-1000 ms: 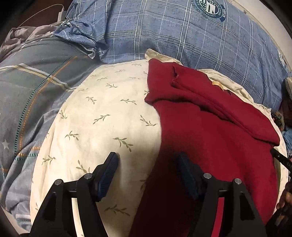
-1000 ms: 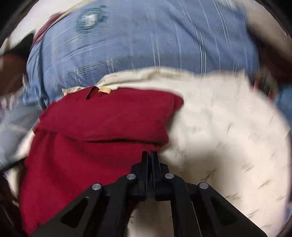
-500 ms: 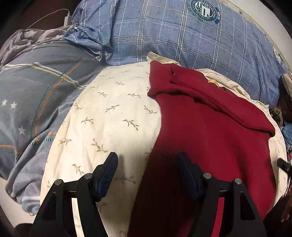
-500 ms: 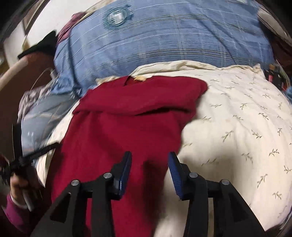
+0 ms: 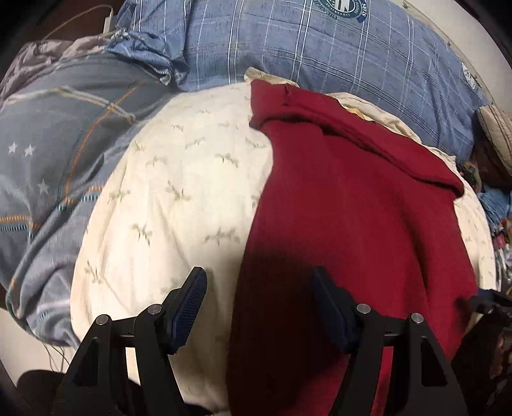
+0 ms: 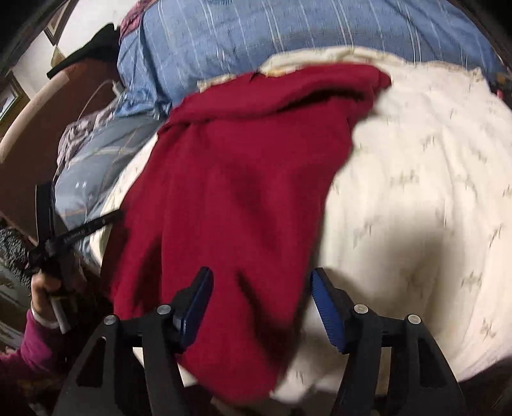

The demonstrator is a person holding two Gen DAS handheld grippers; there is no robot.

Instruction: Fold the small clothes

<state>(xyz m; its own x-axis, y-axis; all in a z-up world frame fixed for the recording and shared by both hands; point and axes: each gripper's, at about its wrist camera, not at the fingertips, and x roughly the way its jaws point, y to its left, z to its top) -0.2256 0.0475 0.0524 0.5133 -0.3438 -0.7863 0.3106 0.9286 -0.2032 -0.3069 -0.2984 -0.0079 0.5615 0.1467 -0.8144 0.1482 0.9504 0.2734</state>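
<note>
A dark red garment (image 5: 352,204) lies spread on a cream pillow with a leaf print (image 5: 179,198); its far end is folded over into a band. My left gripper (image 5: 259,297) is open and empty, hovering over the garment's near left edge. In the right wrist view the same red garment (image 6: 236,179) lies on the cream pillow (image 6: 416,179). My right gripper (image 6: 260,297) is open and empty above the garment's near right edge. The left gripper and the hand holding it (image 6: 48,256) show at the left edge of that view.
A blue plaid pillow with a round badge (image 5: 320,48) lies behind the cream pillow. A grey-blue quilt with stars and stripes (image 5: 57,153) is bunched at the left. A cable and charger (image 5: 107,22) lie at the far left. Clutter sits at the right edge (image 5: 492,153).
My right gripper was shut a second ago and has opened wide, pulling back from the garment. Both grippers have drawn back toward me. The garment lies still.
</note>
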